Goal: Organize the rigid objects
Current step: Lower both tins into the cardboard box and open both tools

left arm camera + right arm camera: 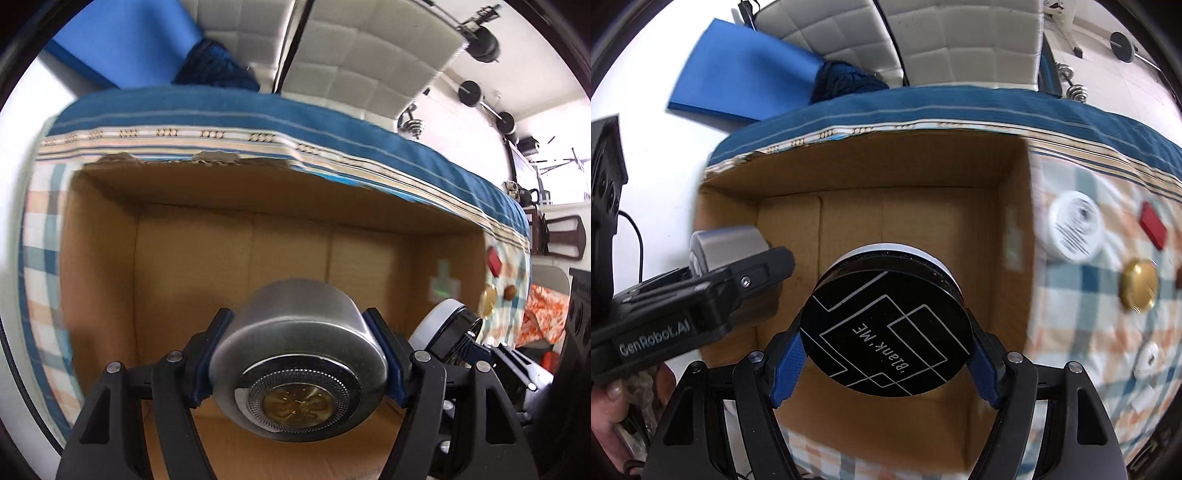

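My left gripper [301,347] is shut on a round silver tin with a gold emblem [295,369] and holds it over the open cardboard box [184,258]. My right gripper [884,350] is shut on a round black tin marked "Blank.ME" [886,325] and holds it over the same box [905,218]. The silver tin [727,243] and the left gripper [701,295] show at the left in the right wrist view. The black tin [447,332] shows at the right in the left wrist view. The box holds nothing that I can see.
The box sits on a checked cloth [1089,332] with a blue border. On the cloth right of the box lie a white round jar [1075,230], a red block [1152,225], a gold lid [1139,284] and a small white item [1147,360]. A blue mat [738,88] and white chairs [960,40] stand behind.
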